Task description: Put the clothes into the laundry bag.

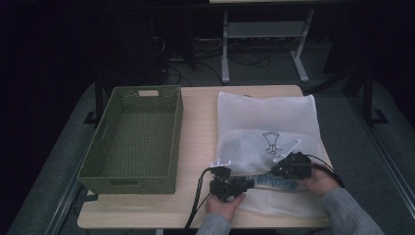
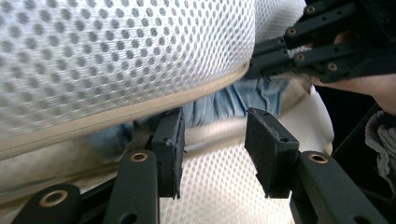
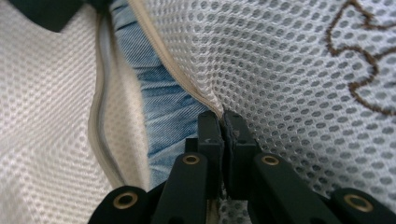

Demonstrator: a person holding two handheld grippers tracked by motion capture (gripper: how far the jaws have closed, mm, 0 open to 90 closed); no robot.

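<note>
A light wooden table (image 1: 195,132) is seen from above, with a green woven basket (image 1: 133,139) set on its left half and a white mesh laundry bag (image 1: 266,127) laid flat on its right half, the two just beside each other but apart. The bag's opening, edged with a beige zipper band (image 3: 184,84), faces the near edge of the table, and a blue denim garment (image 3: 163,112) is seen lying inside the opening, between the upper and lower mesh layers. The upper edge of the bag is pinched at the zipper band by the right gripper (image 3: 223,122), whose jaws are clenched on it. The left gripper (image 2: 215,140) is held at the mouth of the bag with its jaws parted and nothing pressed between them, the denim lying just beyond its pads (image 2: 173,140).
</note>
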